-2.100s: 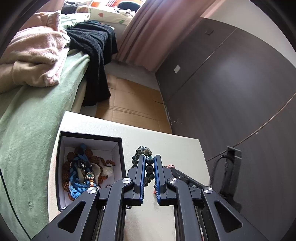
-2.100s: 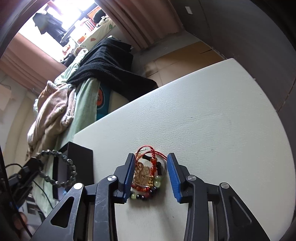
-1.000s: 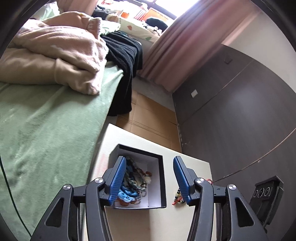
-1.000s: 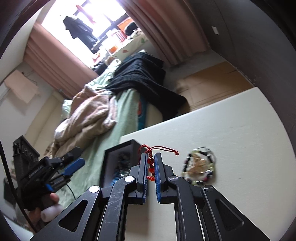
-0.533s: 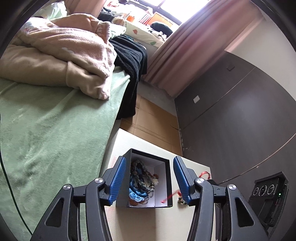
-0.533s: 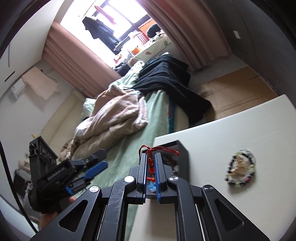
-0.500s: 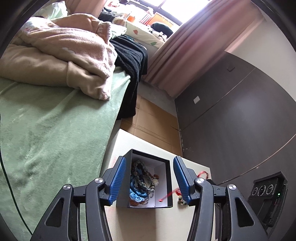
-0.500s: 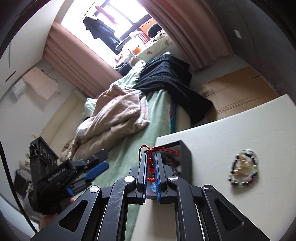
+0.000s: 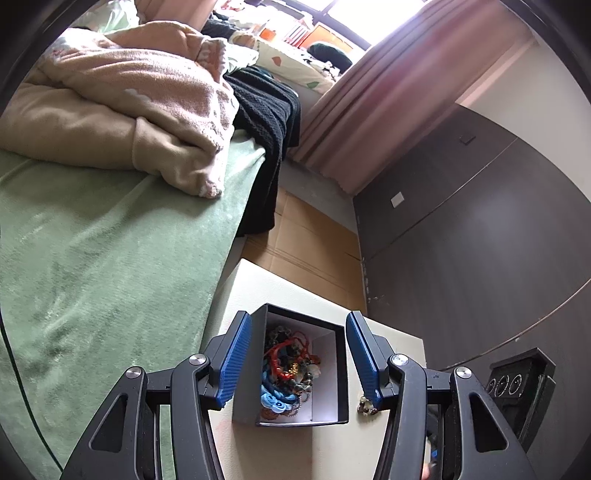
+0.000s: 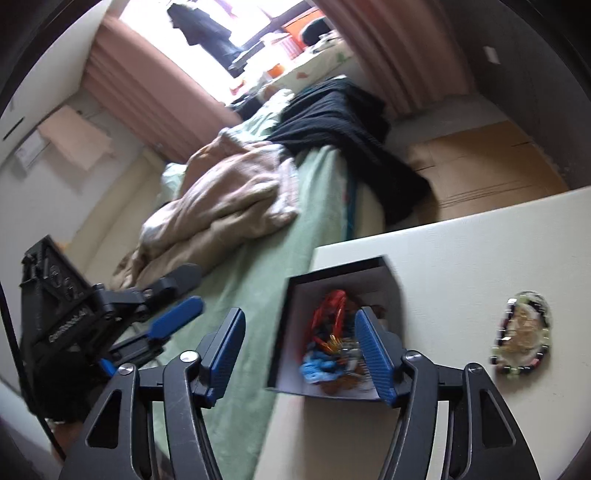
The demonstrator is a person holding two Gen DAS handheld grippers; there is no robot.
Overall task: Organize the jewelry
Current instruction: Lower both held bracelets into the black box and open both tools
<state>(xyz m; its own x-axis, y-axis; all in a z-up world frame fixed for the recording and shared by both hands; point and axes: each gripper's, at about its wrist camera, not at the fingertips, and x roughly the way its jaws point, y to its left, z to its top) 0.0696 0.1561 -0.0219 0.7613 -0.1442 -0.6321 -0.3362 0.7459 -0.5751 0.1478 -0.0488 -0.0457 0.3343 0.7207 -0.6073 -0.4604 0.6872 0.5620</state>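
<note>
Red bracelet now boxed, blurred

Daylight pours in from the window at the top of both views, blown out to white with no detail behind it. The curtain glows pink beside it. Both pictures bend hard at the edges (a black fisheye rim frames each). The left wrist view is sharp; the right wrist view is smeared, so the box and its contents look soft, perhaps from motion.
</note>
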